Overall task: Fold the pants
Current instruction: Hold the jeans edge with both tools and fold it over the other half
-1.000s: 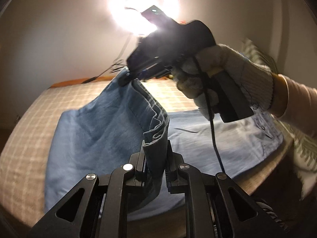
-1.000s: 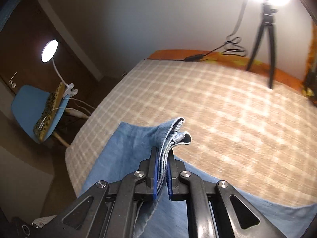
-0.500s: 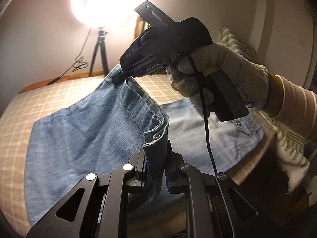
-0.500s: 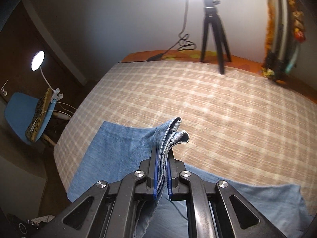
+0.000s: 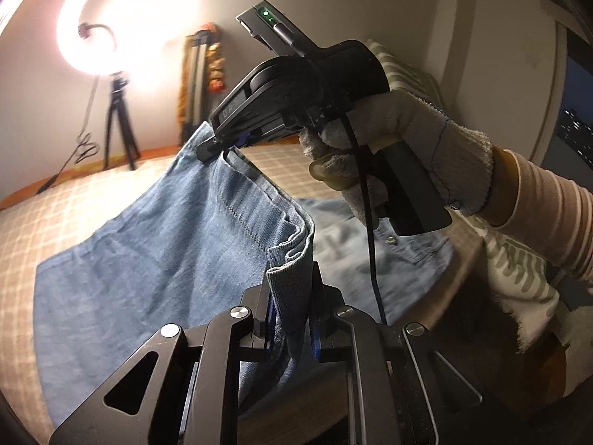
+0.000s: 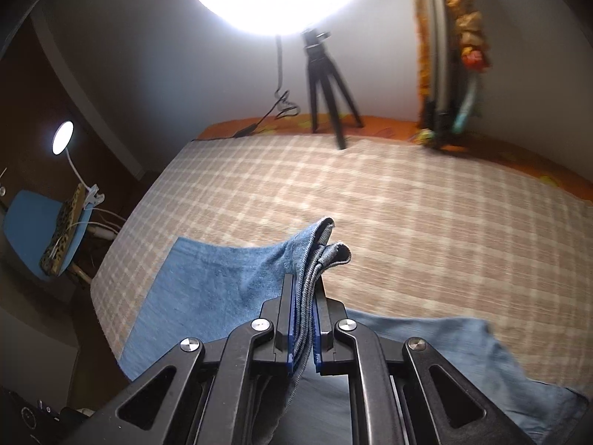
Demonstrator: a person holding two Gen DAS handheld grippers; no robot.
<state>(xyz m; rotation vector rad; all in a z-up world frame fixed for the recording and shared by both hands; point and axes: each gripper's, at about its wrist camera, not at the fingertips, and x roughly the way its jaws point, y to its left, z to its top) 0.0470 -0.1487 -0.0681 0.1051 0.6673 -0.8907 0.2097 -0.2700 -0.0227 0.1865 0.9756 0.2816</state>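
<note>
Blue denim pants (image 5: 155, 259) lie across a checked bedspread (image 5: 85, 193), one end lifted off it. My left gripper (image 5: 291, 289) is shut on a bunched hem of the pants. In the left wrist view the right gripper (image 5: 213, 148), held by a gloved hand (image 5: 418, 141), pinches the same raised edge further away, so the hem hangs stretched between the two. In the right wrist view my right gripper (image 6: 305, 296) is shut on several stacked layers of the denim pants (image 6: 218, 289), which stick out past the fingertips above the bedspread (image 6: 370, 200).
A ring light on a tripod (image 6: 326, 85) stands at the far side of the bed by the wall, its cable (image 6: 278, 107) trailing there. A blue chair (image 6: 33, 230) with a clip lamp (image 6: 63, 137) sits off the bed's left. A patterned pillow (image 5: 519, 274) lies at the right.
Both grippers have carried the held hem sideways over the bed and slightly up. The ring light and tripod have shifted across both views. Both grips look the same.
</note>
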